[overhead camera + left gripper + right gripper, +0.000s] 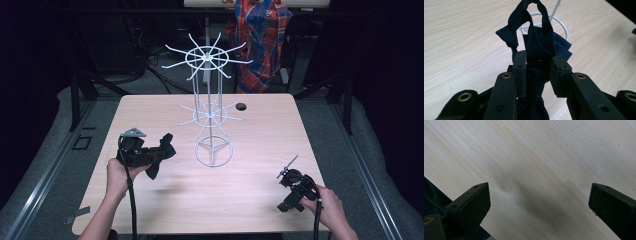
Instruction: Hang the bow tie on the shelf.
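Pale wooden surface (165, 200) with a dark round hole (241, 106) near its far edge, red-and-blue plaid cloth (260, 35) hanging behind, grey floor (45, 150) around.

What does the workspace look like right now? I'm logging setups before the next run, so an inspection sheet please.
Surface: pale wooden table, round cable hole near the far edge.
Job's things: dark blue cloth, bunched; white wire rack upright mid-table, hooks bare.
Clutter: nothing seen.
Grippers: left tongs shut on the cloth, held above the table; right tongs open over bare wood, holding nothing.
Cables: one black cable trails from the left tongs, another from the right.
Surroundings: plaid garment hanging behind the table, grey floor, dark backdrop.
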### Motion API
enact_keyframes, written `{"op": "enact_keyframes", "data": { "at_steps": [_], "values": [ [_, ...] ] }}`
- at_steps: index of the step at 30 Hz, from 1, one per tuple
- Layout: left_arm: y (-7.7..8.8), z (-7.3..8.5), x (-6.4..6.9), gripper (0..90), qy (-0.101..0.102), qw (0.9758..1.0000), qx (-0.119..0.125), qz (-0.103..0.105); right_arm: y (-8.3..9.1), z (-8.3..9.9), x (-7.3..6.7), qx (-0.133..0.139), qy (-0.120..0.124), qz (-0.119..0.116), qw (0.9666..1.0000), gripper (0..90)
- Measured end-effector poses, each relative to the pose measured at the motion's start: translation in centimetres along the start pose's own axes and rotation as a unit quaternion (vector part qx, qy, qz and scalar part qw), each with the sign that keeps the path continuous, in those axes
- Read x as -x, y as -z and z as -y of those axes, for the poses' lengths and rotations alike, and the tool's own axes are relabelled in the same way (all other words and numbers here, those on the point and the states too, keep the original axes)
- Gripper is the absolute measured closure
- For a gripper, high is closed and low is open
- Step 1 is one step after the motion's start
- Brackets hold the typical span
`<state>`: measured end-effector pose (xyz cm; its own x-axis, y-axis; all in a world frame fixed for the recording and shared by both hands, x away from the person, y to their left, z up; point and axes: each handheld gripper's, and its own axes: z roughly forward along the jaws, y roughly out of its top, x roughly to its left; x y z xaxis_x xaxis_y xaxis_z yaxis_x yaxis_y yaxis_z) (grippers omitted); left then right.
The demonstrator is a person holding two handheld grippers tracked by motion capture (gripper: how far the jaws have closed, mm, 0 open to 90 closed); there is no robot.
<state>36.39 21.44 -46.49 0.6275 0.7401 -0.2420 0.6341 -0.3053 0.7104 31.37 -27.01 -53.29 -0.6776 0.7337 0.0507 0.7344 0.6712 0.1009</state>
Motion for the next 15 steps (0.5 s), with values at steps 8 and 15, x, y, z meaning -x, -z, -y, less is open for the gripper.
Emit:
{"op": "enact_keyframes", "data": {
  "at_steps": [8,15],
  "values": [
    [0.34,-0.29,0.4,69.4,0.0,0.9998,0.017,0.01,-0.01,0.0,0.01,-0.002,0.001,0.0,1.0,3.8],
    [0.69,-0.67,0.61,69.4,0.0,0.9995,0.03,0.015,-0.14,0.03,-0.01,0.006,-0.003,-0.006,1.0,3.8]
  ]
}}
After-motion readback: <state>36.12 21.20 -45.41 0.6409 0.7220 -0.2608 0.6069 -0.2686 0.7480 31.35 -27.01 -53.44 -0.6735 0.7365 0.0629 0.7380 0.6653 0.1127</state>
